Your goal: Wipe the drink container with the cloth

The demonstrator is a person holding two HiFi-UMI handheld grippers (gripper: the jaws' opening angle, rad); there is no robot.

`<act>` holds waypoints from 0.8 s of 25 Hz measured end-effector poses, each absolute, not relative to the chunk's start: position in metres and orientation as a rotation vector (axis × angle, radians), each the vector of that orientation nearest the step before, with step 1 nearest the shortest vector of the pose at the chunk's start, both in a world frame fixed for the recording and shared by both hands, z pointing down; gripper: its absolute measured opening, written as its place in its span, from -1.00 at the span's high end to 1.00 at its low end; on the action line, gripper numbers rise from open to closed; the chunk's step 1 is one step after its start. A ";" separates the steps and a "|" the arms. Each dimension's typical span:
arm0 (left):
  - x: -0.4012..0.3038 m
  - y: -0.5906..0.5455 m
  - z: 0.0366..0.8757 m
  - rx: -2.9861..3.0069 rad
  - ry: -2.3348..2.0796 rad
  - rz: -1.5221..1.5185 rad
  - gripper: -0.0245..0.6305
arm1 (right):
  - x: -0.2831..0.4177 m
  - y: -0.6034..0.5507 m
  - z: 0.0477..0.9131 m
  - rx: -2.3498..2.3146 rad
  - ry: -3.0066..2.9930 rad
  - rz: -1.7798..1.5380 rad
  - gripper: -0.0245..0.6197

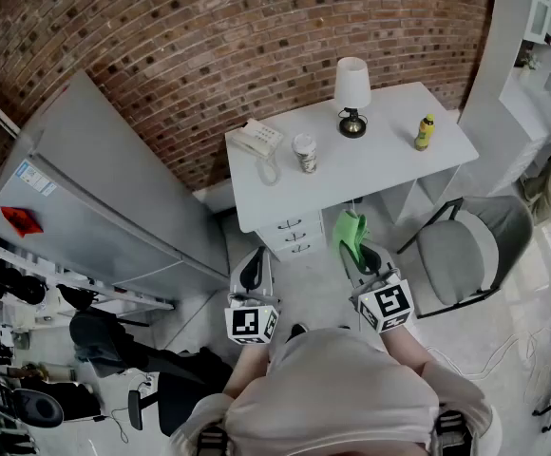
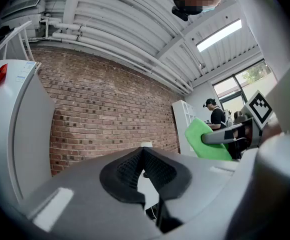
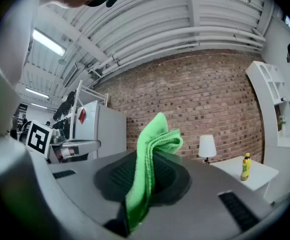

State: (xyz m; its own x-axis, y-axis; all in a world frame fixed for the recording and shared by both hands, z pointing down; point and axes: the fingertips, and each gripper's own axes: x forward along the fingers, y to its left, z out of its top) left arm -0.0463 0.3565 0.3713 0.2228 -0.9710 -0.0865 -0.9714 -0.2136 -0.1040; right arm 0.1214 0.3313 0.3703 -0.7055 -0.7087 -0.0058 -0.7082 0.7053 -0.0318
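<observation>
A yellow drink bottle [image 1: 426,132] stands upright near the right end of the white desk [image 1: 389,160]; the right gripper view shows the bottle [image 3: 245,166] far off at the right. My right gripper [image 1: 359,252] is shut on a folded green cloth [image 1: 351,235], held level short of the desk's front edge. In the right gripper view the cloth [image 3: 152,156] stands up between the pads. My left gripper [image 1: 253,270] is shut with nothing in it, level beside the right one. The left gripper view shows the green cloth [image 2: 205,140] off to its right.
On the desk stand a white lamp [image 1: 351,93], a paper cup [image 1: 305,153] and a phone [image 1: 256,139]. A drawer unit [image 1: 293,231] sits under the desk, a grey chair [image 1: 465,255] at the right. A white fridge [image 1: 95,198] is left; another person [image 2: 216,115] stands by white shelves.
</observation>
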 end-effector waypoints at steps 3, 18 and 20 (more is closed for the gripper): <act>-0.045 0.361 0.373 -2.354 1.878 -0.004 0.89 | 0.121 0.333 0.370 -1.200 2.888 -0.042 0.80; -0.030 0.361 0.375 -2.349 1.889 -0.005 0.89 | 0.134 0.330 0.370 -1.212 2.877 -0.039 0.80; -0.026 0.359 0.376 -2.348 1.894 -0.003 0.89 | 0.138 0.327 0.371 -1.212 2.878 -0.038 0.80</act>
